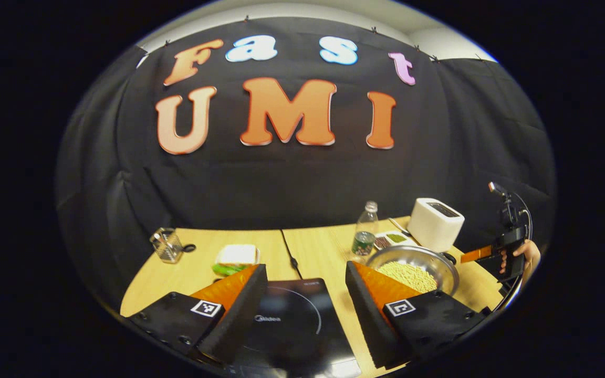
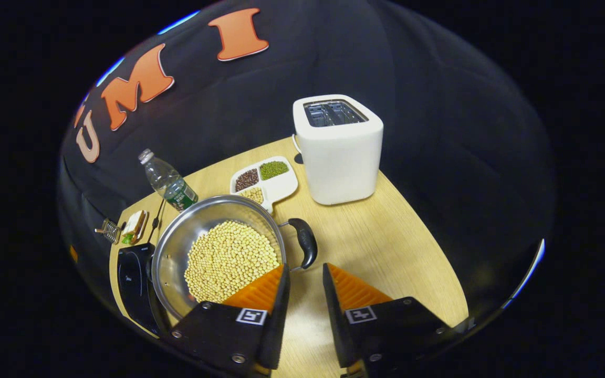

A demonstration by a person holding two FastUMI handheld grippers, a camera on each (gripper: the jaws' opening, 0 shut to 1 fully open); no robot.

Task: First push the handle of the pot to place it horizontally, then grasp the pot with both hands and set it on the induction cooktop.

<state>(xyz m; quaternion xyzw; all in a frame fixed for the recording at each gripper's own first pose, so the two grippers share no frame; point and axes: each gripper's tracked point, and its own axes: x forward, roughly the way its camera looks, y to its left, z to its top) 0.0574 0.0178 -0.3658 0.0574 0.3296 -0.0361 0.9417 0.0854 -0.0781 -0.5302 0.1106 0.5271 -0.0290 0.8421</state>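
the wooden table [image 2: 386, 220] carries everything, and the layout reads as a staged kitchen bench: the induction cooktop [image 1: 292, 320] sits flat at the near edge, directly under the left gripper [image 1: 306, 315], whose fingers are spread wide with nothing between them, probably parked there to mark the landing spot. the steel pot [image 2: 176, 247] stands just beside the cooktop on its right, upright, its rim close to the cooktop's edge in the right gripper view, so the carry looks short. the white toaster [image 2: 338, 149] stands well behind it, out of the path. the right gripper [image 2: 305, 286] hovers near the pot's black side handle [image 2: 306, 241], fingers parted and empty, apparently lined up to nudge that handle (it seems not yet touched). the pot is wide and shallow, shiny, holding a bed of pale beans that could spill if it tilts. smaller things sit farther back: a divided dish of beans [image 2: 267, 181] touching or just behind the pot, a plastic bottle [image 2: 167, 181]
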